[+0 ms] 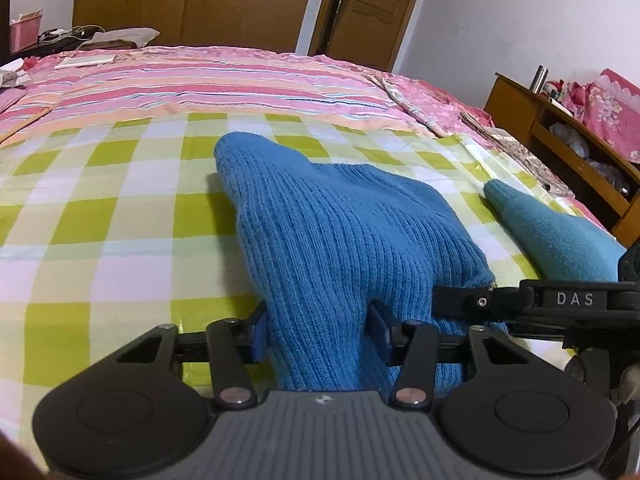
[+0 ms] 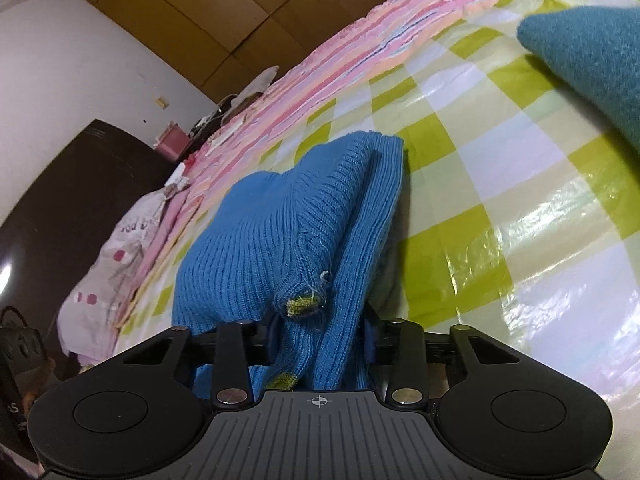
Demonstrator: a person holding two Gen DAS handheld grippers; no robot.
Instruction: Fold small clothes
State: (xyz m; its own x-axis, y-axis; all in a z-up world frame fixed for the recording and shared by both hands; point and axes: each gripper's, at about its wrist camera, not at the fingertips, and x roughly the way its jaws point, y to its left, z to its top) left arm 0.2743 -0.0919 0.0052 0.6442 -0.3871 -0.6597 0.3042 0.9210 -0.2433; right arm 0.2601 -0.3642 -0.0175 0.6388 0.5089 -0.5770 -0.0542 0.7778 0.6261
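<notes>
Blue ribbed knit garment (image 1: 328,248), bunched and raised off green-checked plastic sheet (image 1: 104,208), near end gathered between both sets of jaws. Left gripper (image 1: 320,334): blue pads pressed into knit on either side, moderately apart, fabric clamped. Right gripper (image 2: 320,334): pads closed against a thicker bunch of same garment (image 2: 288,224), yellow-green trimmed hem corner (image 2: 304,304) poking out just beyond jaws. Both pointed downward toward bed (image 1: 224,80).

Pink striped bedding beyond checked sheet. Teal knit piece (image 1: 552,232) lying near right on sheet, apart from blue garment; seen far right in right wrist view (image 2: 592,64).

Containers: pink basket (image 1: 25,32), far left, contents not discernible; wooden bedside shelf (image 1: 560,136), far right, open compartment holding crumpled bags, metal flask (image 1: 539,78) on top.

Left wrist view only: wooden wardrobe (image 1: 192,0), door (image 1: 372,4), right gripper's black body (image 1: 560,304) marked DAS at right edge.

Right wrist view only: printed pale bag (image 2: 120,256) at bed's left edge, dark cabinet (image 2: 80,184).
</notes>
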